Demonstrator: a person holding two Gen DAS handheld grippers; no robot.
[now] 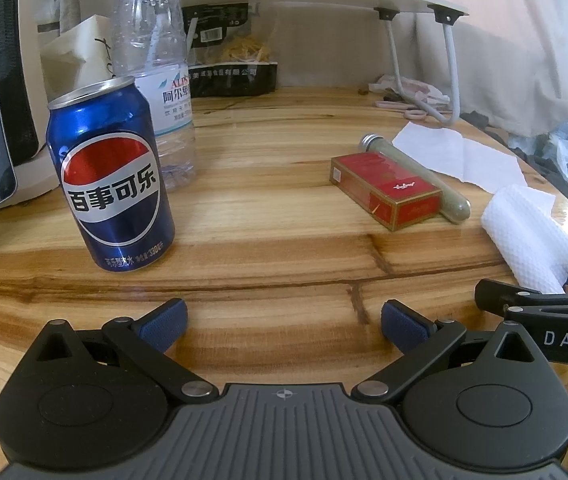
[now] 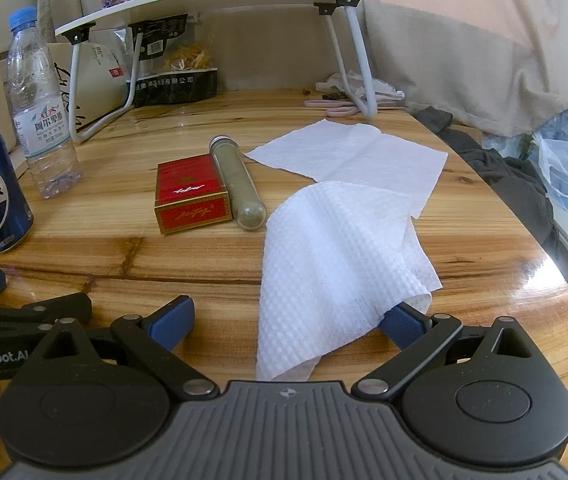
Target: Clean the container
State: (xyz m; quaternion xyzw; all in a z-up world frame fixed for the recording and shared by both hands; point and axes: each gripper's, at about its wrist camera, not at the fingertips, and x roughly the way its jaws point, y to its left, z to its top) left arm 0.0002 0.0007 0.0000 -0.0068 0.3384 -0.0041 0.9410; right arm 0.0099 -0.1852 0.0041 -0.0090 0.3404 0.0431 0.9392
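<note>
Glass tube (image 2: pixel 240 184) of greenish powder lies beside red box (image 2: pixel 192 196).

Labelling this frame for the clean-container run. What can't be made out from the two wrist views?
- Tube contents: greenish fill, too small to identify in either view.
- Right gripper: the textured wipe lies between its spread fingers; contact is hidden in the right wrist view.
- Pepsi can: top seen edge-on in the left wrist view; opened or sealed unclear.
- Left gripper: open, empty.
</note>
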